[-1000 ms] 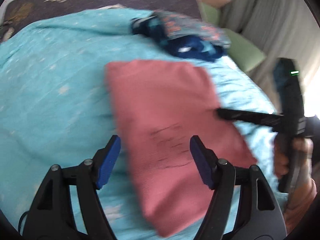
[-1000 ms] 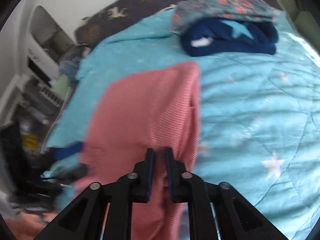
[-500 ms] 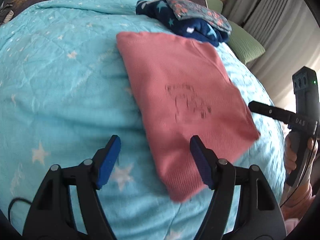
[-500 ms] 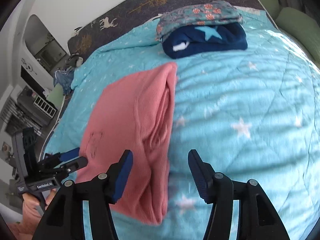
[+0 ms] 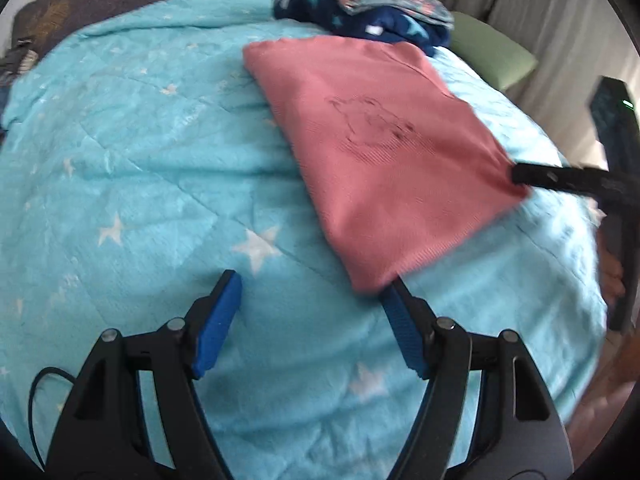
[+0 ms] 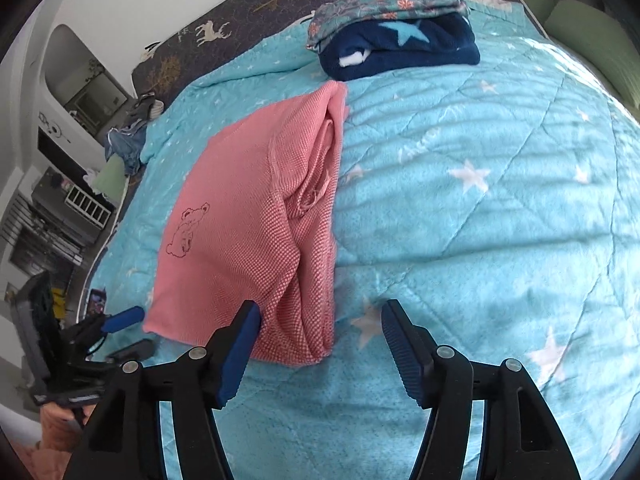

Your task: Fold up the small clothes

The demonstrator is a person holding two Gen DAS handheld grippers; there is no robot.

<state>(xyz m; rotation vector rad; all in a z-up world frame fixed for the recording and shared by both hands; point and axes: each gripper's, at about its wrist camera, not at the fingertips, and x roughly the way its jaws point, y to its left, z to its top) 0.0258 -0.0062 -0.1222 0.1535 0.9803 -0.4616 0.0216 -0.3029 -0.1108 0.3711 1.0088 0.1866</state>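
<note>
Folded pink knit garment (image 6: 240, 216) lay lengthwise ahead of both grippers.
Right gripper (image 6: 320, 344), jaws apart, sat nearest the garment's near edge; left gripper (image 5: 316, 320) likewise apart, empty.

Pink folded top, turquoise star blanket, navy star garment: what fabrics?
Pink folded bear-print top: looks like matte waffle or rib knit; grid texture shows. Turquoise star-print blanket: soft plush, stitched in quilted diamonds. Navy star-print garment: probably fleece; thick, fuzzy edges.

left claw (image 5: 310, 292) spread, right claw (image 6: 320, 320) spread
</note>
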